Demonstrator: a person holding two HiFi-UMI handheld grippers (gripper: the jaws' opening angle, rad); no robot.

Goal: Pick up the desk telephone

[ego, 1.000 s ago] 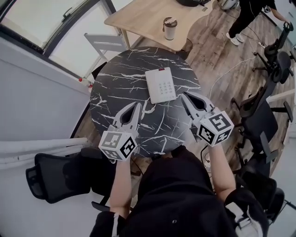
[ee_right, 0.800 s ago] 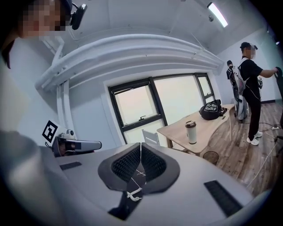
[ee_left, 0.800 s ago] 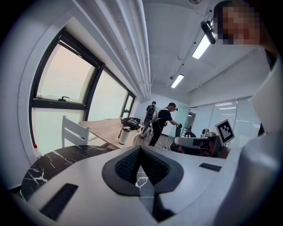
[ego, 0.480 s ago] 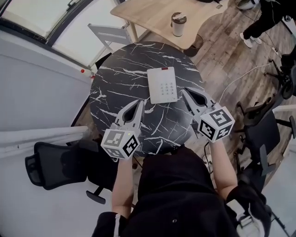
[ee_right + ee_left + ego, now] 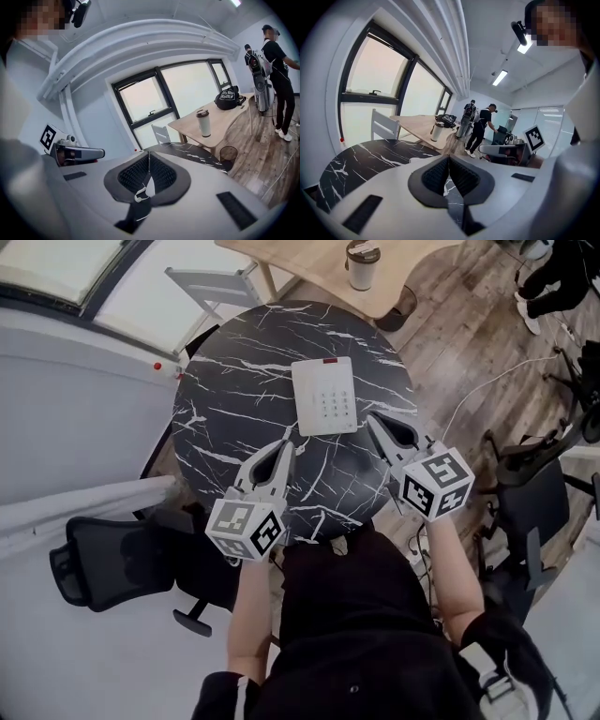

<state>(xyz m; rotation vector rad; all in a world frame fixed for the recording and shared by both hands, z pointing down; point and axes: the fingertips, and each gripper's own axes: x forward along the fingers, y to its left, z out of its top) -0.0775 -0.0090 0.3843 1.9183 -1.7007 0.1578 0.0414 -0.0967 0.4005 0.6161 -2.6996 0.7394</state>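
The desk telephone (image 5: 323,396), a flat white slab with a keypad and a red mark at its far end, lies on the round black marble table (image 5: 234,381). My left gripper (image 5: 288,442) hovers just short of the phone's near left corner, jaws shut and empty. My right gripper (image 5: 372,420) hangs by the phone's near right corner, also shut on nothing. In the left gripper view the ribbed pads (image 5: 436,176) meet in one line over the table (image 5: 370,154). The right gripper view shows its pads (image 5: 161,174) pressed together too.
A wooden desk (image 5: 309,268) with a lidded cup (image 5: 361,263) stands beyond the table, beside a white chair (image 5: 220,282). A black office chair (image 5: 103,563) sits at the near left, more chairs (image 5: 534,493) at the right. People (image 5: 480,126) stand far back.
Both grippers have sunk toward the table and edged closer to the phone's near corners. Their jaws stayed shut. The phone has not moved.
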